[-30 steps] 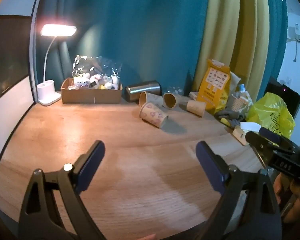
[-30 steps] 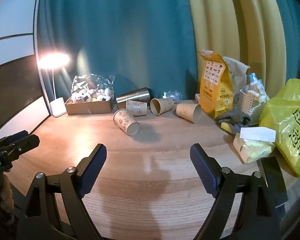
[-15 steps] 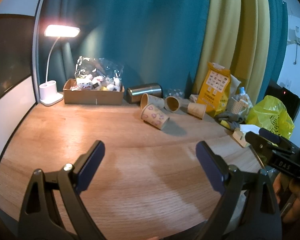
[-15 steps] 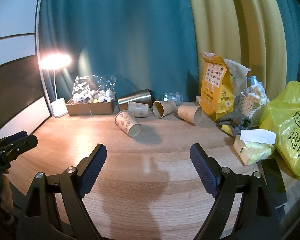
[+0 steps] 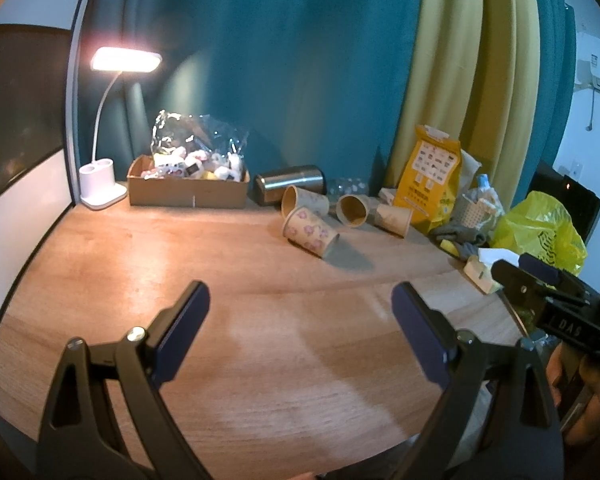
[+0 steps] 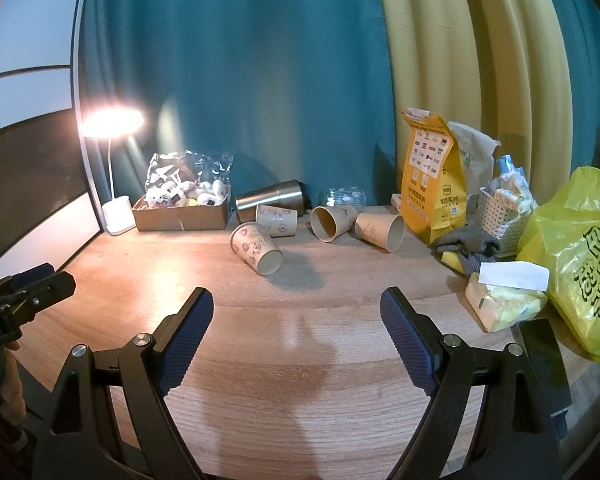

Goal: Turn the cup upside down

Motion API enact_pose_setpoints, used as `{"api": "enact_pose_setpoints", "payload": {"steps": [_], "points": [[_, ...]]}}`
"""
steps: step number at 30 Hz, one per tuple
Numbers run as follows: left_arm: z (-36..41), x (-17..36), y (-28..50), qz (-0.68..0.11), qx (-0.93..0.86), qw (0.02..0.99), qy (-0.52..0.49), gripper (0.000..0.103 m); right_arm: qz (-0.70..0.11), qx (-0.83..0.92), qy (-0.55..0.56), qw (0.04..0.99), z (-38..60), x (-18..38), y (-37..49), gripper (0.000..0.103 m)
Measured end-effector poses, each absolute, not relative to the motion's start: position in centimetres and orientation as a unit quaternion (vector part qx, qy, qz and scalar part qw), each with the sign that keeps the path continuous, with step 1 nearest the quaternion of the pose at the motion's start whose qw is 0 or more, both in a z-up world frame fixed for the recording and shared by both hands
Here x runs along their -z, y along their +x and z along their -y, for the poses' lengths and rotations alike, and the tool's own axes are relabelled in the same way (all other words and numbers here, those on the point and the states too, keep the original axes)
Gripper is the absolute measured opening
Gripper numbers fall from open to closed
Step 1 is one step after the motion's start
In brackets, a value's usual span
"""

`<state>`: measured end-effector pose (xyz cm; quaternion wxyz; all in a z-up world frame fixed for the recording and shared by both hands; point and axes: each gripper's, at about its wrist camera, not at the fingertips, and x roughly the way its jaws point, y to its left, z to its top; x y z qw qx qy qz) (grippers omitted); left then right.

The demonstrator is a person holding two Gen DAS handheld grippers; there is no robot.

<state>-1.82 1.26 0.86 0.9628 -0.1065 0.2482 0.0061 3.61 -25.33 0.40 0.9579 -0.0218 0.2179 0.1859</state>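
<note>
Several paper cups lie on their sides near the back of the wooden table [image 5: 148, 280]. The nearest is a patterned cup [image 5: 310, 232], also in the right wrist view [image 6: 256, 247], its mouth toward the front right. Three more cups [image 6: 332, 222] lie behind it. A steel tumbler [image 6: 270, 199] lies on its side at the back. My left gripper [image 5: 300, 312] is open and empty, low over the table's front. My right gripper [image 6: 298, 316] is open and empty too, well short of the cups.
A cardboard box of small toys [image 6: 182, 210] and a lit desk lamp [image 5: 102, 192] stand back left. An orange bag [image 6: 432, 184], a white basket [image 6: 500, 216], a yellow plastic bag [image 6: 580, 256], a tissue pack [image 6: 504, 298] and a dark phone [image 6: 544, 360] crowd the right side.
Both views shifted slightly; the cups sit a little lower and farther in frame. Both grippers stay open. No object has moved.
</note>
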Motion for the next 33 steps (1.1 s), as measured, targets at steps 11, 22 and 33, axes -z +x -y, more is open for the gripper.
{"api": "enact_pose_setpoints", "payload": {"steps": [11,22,33], "points": [[-1.36,-1.04,-2.14,-0.246,-0.003,0.963,-0.106,0.094,-0.217,-0.185,-0.022,0.958,25.11,-0.46,3.45,0.088],[-1.44,-1.40,-2.35,-0.244,-0.004,0.964,-0.107,0.094,-0.216,-0.186,-0.023,0.958,25.07,-0.58,3.36,0.088],[-2.10,-1.42,-2.55,-0.240,-0.005,0.965,-0.108,0.094,-0.216,-0.186,-0.023,0.958,25.05,-0.61,3.28,0.088]]}}
